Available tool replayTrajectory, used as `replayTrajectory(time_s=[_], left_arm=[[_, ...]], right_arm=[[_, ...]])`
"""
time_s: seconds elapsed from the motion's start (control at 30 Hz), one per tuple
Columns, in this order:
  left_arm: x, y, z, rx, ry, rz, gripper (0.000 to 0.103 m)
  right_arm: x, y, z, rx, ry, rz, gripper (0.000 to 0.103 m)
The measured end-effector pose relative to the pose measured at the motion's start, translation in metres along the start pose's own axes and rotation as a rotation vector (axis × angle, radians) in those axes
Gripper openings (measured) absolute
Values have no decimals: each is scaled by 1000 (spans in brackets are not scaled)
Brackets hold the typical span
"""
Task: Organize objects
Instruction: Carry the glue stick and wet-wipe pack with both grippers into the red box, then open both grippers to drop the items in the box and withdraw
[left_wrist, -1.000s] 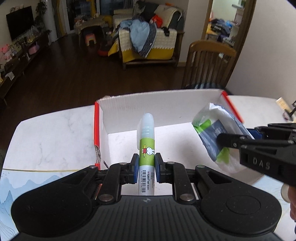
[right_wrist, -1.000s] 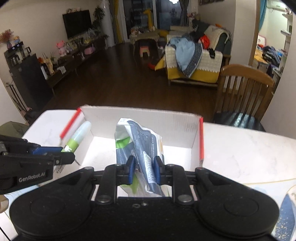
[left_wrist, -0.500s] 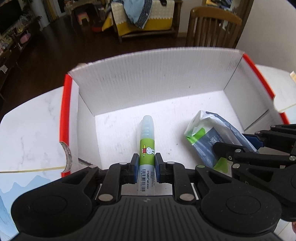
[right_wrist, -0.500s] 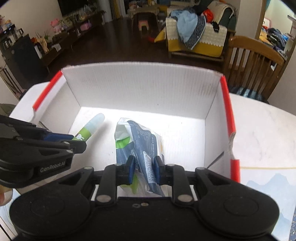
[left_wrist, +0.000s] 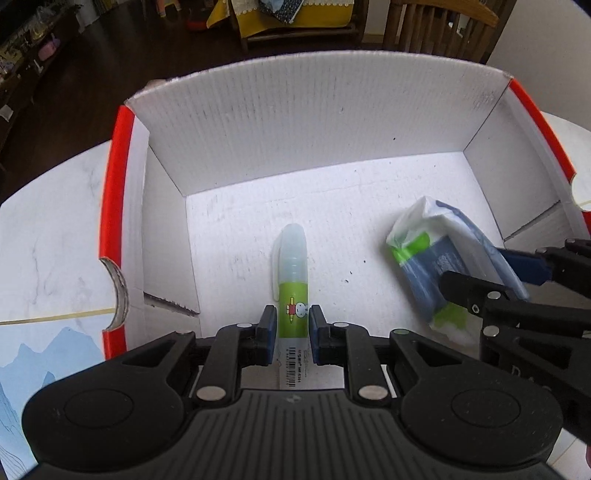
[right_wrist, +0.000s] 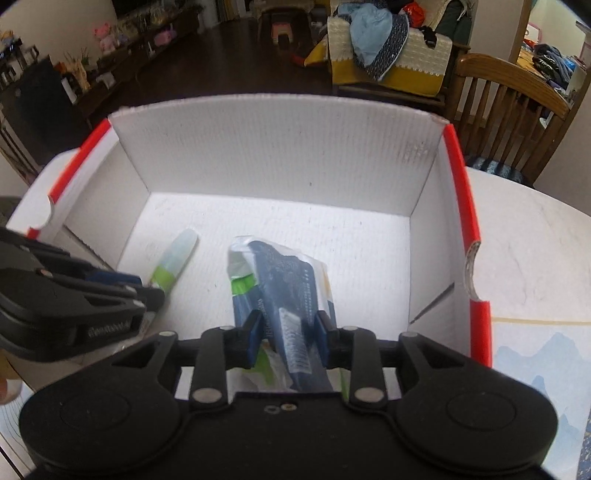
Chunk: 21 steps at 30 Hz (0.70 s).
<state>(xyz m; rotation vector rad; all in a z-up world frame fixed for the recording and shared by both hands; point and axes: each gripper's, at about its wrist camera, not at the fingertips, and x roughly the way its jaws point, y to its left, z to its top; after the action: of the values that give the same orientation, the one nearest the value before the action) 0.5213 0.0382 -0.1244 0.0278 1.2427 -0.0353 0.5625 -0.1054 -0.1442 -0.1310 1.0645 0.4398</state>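
A white cardboard box (left_wrist: 332, 122) with red rims stands on the marble table. My left gripper (left_wrist: 292, 332) is shut on a green highlighter pen (left_wrist: 293, 280) with a translucent cap, held low inside the box over its floor. My right gripper (right_wrist: 286, 334) holds a blue, white and green plastic packet (right_wrist: 280, 273) between its jaws, which have begun to widen, low inside the box to the right of the pen. The pen (right_wrist: 173, 260) and left gripper (right_wrist: 110, 291) show at the left in the right wrist view; the packet (left_wrist: 436, 258) shows in the left wrist view.
The box walls (right_wrist: 277, 147) rise around both grippers. A blue mountain-print mat (right_wrist: 535, 354) lies on the table at the near side. A wooden chair (right_wrist: 513, 99) stands behind the table, with a sofa piled with clothes (right_wrist: 384, 48) beyond.
Both grippers have moved forward and down into the box, bringing the pen and packet close to its floor. The right jaws have widened slightly around the packet.
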Motion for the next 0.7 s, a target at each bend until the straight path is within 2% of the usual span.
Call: replayTrajectory(time_s=[0.17,0.7], left_arm=[[-13,1,-3,-6,-32,7,16],[-110,-12,-38,28,-199,-71,16]], right_arm=[[-17,-4,0,0,-41,13,50],[-108,4,-9,-71,-145,26,51]])
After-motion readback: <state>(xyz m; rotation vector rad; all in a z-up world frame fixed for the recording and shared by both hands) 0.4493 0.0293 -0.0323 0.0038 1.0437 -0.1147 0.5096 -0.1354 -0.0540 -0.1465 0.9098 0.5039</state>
